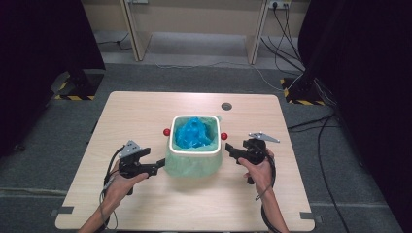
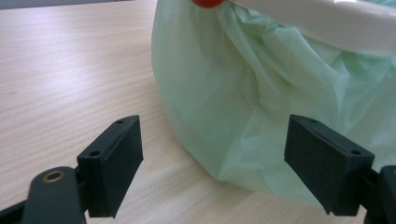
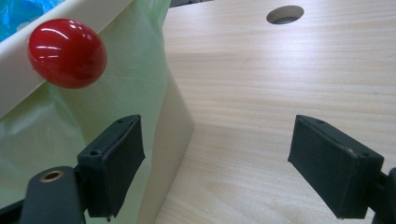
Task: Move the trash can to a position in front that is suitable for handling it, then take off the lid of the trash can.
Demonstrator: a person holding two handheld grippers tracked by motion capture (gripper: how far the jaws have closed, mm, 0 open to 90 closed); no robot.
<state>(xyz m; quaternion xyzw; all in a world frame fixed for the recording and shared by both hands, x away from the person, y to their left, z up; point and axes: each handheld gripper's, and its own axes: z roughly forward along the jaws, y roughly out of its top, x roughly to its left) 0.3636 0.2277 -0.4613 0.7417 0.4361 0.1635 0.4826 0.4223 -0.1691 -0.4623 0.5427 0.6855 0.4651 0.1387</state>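
Observation:
A small white bin point(image 1: 194, 151) stands mid-table, lined with a pale green bag point(image 2: 261, 107) that drapes down its outside; crumpled blue plastic point(image 1: 193, 132) fills its inside. Red knobs point(image 1: 166, 131) point(image 3: 67, 52) stick out on both sides of the rim. My left gripper point(image 1: 159, 166) is open at the bin's left lower corner, its jaws wide apart with the green bag just ahead of them, pads clear of it. At the bin's right side my right gripper point(image 1: 230, 149) is open too, below the red knob, with nothing between its jaws.
The wooden table point(image 1: 145, 111) has a round cable hole point(image 1: 226, 106) behind the bin. Cables trail on the grey floor point(image 1: 301, 126) at the right, and dark stands rise at both back corners.

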